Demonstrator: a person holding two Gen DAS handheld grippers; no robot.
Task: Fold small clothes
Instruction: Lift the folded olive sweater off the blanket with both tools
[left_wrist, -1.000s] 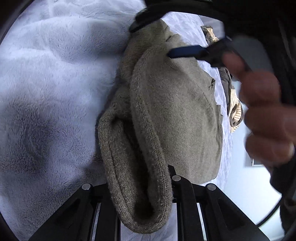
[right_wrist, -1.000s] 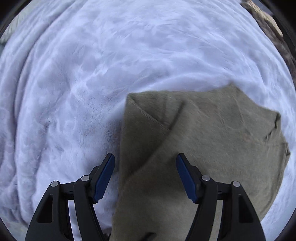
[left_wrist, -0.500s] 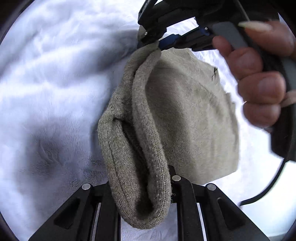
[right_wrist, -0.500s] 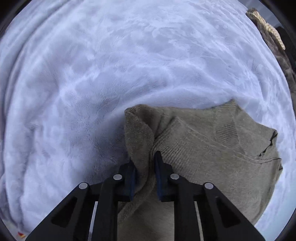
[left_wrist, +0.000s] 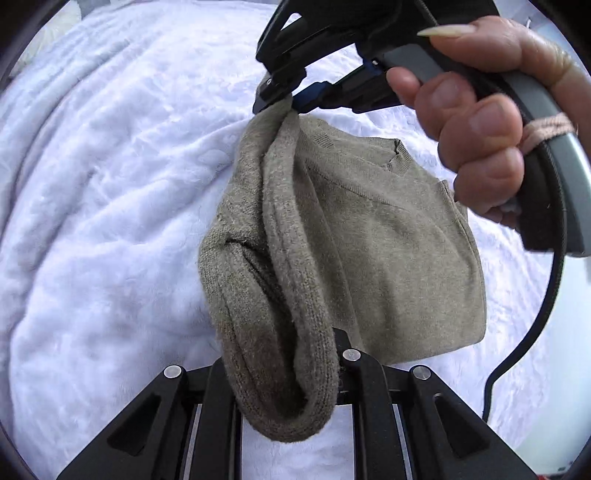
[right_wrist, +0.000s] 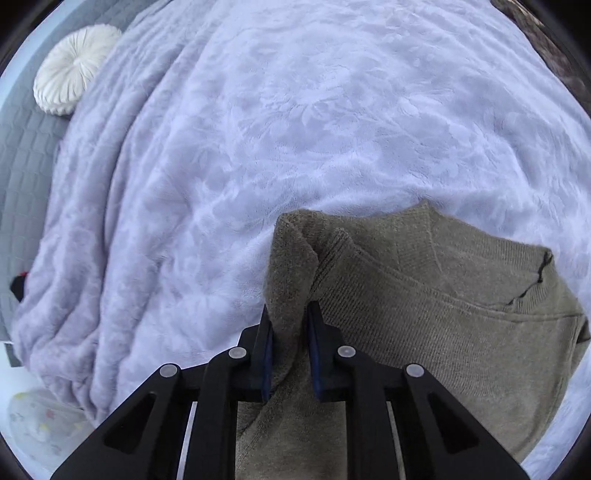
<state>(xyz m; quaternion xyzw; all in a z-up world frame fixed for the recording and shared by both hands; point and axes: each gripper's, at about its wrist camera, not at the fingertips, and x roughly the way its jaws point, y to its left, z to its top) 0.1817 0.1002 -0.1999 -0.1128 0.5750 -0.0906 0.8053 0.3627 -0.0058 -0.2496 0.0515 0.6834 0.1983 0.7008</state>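
Holding a folded olive-green knit sweater (left_wrist: 369, 236) between our two claws, we are looking down on a pale lavender plush blanket (right_wrist: 295, 122) that is spreading across the bed beneath it. Off to the far upper left of the right claw (right_wrist: 289, 325), a round white pleated cushion (right_wrist: 75, 68) is lying on a grey quilted cover (right_wrist: 26, 166), well apart from the garment. At the upper right edge of that view, a dark mottled piece of fabric (right_wrist: 546, 44) is lying on the blanket, too blurred for us to name. Nothing is standing between the claws and the sweater.

Our left claw (left_wrist: 284, 373) is pressed onto a thick rolled fold of the knit, which is bulging out below the black fingers (left_wrist: 365, 384). Our right claw has just been closing and is now pinching another bunched part of the same folded edge between its blue pads (right_wrist: 314, 354). In the left wrist view, the right claw (left_wrist: 291, 101) is gripping the far end of that edge, with a hand (left_wrist: 480, 122) wrapped around its handle.

The folded edge is stretching straight away from the left claw toward the right one, forming the long axis. The sweater's body is hanging off to the right of that line, with its ribbed neckline (right_wrist: 532, 291) lying to the right of the right claw.
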